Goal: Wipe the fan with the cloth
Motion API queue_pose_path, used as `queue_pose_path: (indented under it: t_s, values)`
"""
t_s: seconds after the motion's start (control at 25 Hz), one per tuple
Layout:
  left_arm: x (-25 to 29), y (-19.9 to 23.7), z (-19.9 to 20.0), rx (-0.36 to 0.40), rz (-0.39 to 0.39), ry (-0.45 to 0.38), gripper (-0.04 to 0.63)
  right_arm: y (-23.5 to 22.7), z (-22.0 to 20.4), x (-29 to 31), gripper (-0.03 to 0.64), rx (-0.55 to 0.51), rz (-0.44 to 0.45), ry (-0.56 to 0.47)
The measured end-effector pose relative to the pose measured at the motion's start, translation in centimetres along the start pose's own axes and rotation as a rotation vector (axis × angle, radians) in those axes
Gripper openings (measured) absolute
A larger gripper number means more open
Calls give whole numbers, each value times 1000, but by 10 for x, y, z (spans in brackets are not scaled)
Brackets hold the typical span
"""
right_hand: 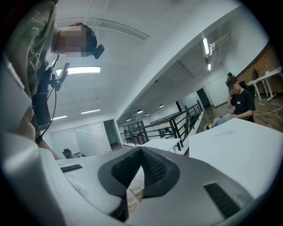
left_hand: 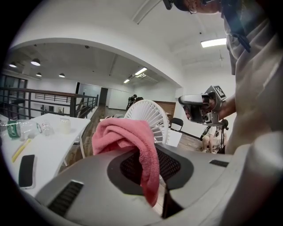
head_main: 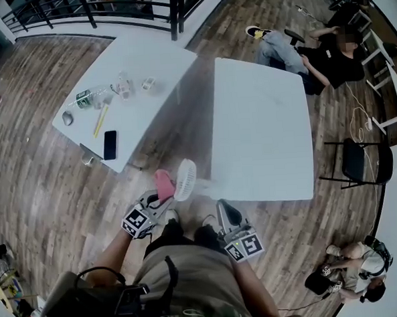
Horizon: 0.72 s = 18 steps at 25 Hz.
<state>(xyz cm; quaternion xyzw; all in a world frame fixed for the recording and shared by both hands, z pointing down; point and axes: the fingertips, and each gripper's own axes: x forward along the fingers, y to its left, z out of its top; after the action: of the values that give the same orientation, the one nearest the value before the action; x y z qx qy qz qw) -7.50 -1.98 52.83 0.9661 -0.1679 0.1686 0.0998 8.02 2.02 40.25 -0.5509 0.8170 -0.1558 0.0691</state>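
Note:
A small white fan [head_main: 185, 179] stands upright at the near left corner of the right white table [head_main: 260, 127]. Against the fan's left side hangs a pink cloth [head_main: 164, 184], with my left gripper [head_main: 159, 200] shut on it. In the left gripper view the cloth [left_hand: 132, 141] drapes over the jaws [left_hand: 150, 174], and the fan's grille [left_hand: 149, 115] rises just behind it. My right gripper [head_main: 223, 208] is below and right of the fan, shut and empty [right_hand: 140, 172]. The same gripper [left_hand: 199, 108] also shows in the left gripper view, held level in a hand.
The left white table [head_main: 146, 64] carries a black phone [head_main: 110, 144], a bottle [head_main: 83, 99], a yellow pen and small items. A black chair [head_main: 360, 161] stands right of the right table. One person sits at the far right [head_main: 326, 53], another crouches at the lower right [head_main: 352, 265].

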Motion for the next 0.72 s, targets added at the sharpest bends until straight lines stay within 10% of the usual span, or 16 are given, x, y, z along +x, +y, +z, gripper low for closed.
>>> queue_pose_path:
  t_s: [0.72]
  values:
    - [13, 8, -15, 136, -13, 111, 71, -8, 2, 0, 2, 9, -23, -6]
